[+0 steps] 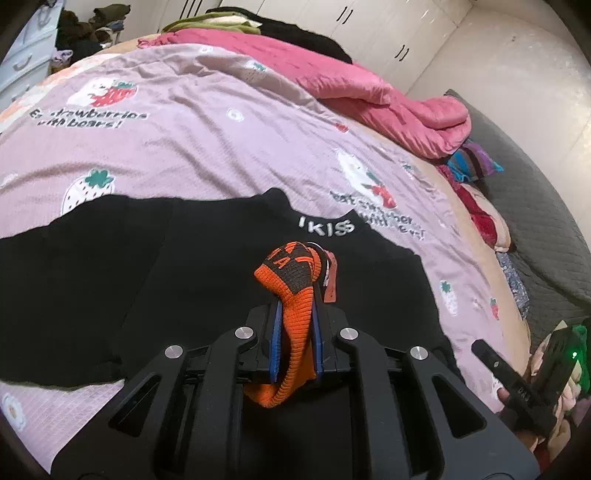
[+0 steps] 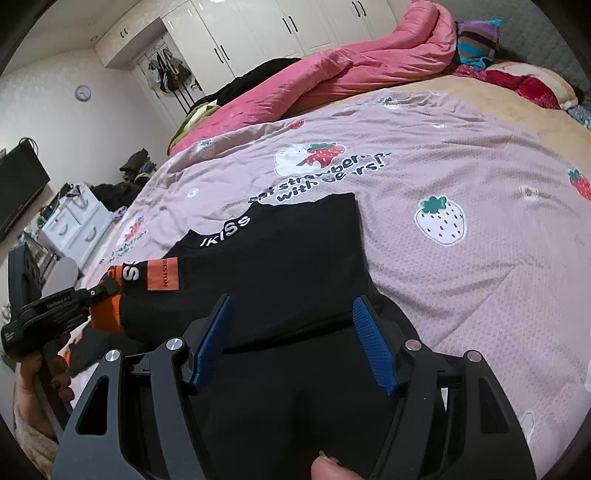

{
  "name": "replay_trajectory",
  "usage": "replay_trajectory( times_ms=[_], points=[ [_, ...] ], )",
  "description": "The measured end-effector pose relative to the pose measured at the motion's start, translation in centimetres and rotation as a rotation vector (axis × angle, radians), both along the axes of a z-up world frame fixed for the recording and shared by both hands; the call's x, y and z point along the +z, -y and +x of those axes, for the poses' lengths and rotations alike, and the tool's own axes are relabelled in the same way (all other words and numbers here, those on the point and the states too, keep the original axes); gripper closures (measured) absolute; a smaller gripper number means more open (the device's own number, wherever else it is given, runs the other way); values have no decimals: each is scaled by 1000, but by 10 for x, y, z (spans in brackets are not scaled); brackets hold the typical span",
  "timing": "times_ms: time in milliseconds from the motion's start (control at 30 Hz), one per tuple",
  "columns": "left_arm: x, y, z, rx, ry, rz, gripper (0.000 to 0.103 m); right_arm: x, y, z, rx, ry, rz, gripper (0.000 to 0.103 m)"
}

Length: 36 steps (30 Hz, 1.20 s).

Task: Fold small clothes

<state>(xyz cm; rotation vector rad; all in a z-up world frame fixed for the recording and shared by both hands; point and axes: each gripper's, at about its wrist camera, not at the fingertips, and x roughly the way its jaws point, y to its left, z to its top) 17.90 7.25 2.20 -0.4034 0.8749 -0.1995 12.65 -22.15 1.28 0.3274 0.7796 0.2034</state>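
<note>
A small black top with white "KISS" lettering at the collar lies flat on the pink strawberry bedspread. My left gripper is shut on its orange and black knit cuff and holds it over the garment's body. In the right wrist view the top lies ahead, its orange-banded sleeve drawn left to the left gripper. My right gripper is open and empty, its blue pads just above the top's near edge.
A rolled pink duvet lies along the bed's far side, with colourful pillows at the right. White wardrobes line the wall. A white drawer unit and clothes piles stand beyond the bed's left edge.
</note>
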Motion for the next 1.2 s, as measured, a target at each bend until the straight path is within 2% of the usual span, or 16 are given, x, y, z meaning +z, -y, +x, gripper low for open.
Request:
replay_trajectory(
  times_ms=[100,200,333,433,600,700,767,833,1000,1133,1200],
  points=[
    [-8,-6,1,20,-23,14,94,-2,-3,6,0,-5,-19,37],
    [-6,-10,-3,44,-12,63,92,-1,-8,12,2,-5,-59,37],
    [1,-17,-6,69,0,91,91,-1,-18,21,22,-9,-105,37],
    [2,-12,-5,49,1,99,86,-1,-26,27,47,-13,-122,37],
    [-17,7,2,-10,-56,133,79,-5,-46,38,101,-33,-176,37],
    [-36,16,3,-33,-105,152,76,-11,-58,44,142,-65,-204,37],
    [-51,17,3,-28,-133,178,71,-18,-62,47,155,-88,-221,37],
    [-62,13,2,-19,-151,171,71,-26,-63,50,152,-122,-241,37],
    [-62,11,-2,-23,-136,180,71,-51,-48,55,106,-215,-237,37],
    [-63,10,-3,-17,-132,171,71,-59,-48,51,112,-204,-255,37],
    [-61,9,-5,-10,-128,171,71,-56,-50,47,113,-185,-259,32]
  ],
)
